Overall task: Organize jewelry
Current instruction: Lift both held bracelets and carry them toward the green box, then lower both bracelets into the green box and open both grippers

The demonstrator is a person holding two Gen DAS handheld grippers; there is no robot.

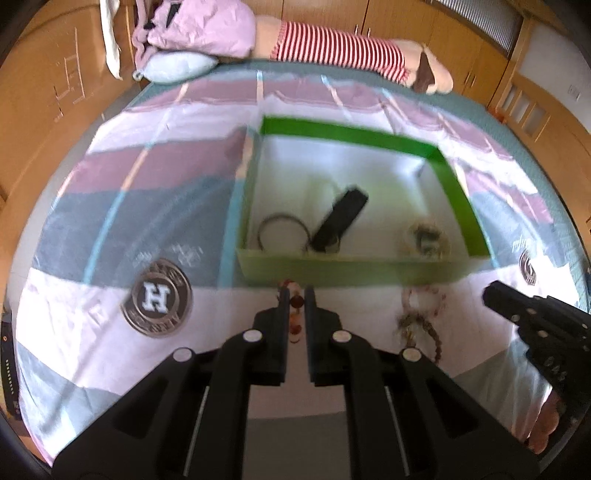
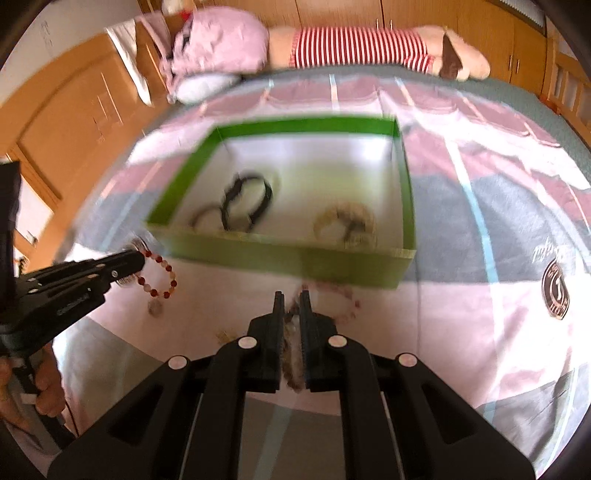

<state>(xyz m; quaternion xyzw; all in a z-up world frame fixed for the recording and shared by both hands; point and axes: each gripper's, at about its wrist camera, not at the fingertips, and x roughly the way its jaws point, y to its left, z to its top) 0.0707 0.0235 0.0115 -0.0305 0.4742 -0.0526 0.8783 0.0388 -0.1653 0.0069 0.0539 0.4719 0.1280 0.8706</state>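
— Bracelets, where are they?
— Left gripper [image 1: 295,291] pinches a red-and-white bead bracelet [image 2: 160,275] above the bedspread [image 1: 92,332]. Right gripper [image 2: 291,295] seems clamped on a brownish beaded strand [image 2: 291,365], though it's blurred. Just beyond, more bracelets lie in the green box [image 2: 280,258].

A bed [image 1: 110,206] under a striped pink, grey and white cover fills both views; a green box [image 1: 347,267] sits at centre frame; a pale beaded bracelet [image 1: 421,314] lies just below it on the cover; along the top edge rest a pink bag [image 1: 199,29], a grey pillow [image 1: 177,66] and a striped plush toy [image 1: 343,48].
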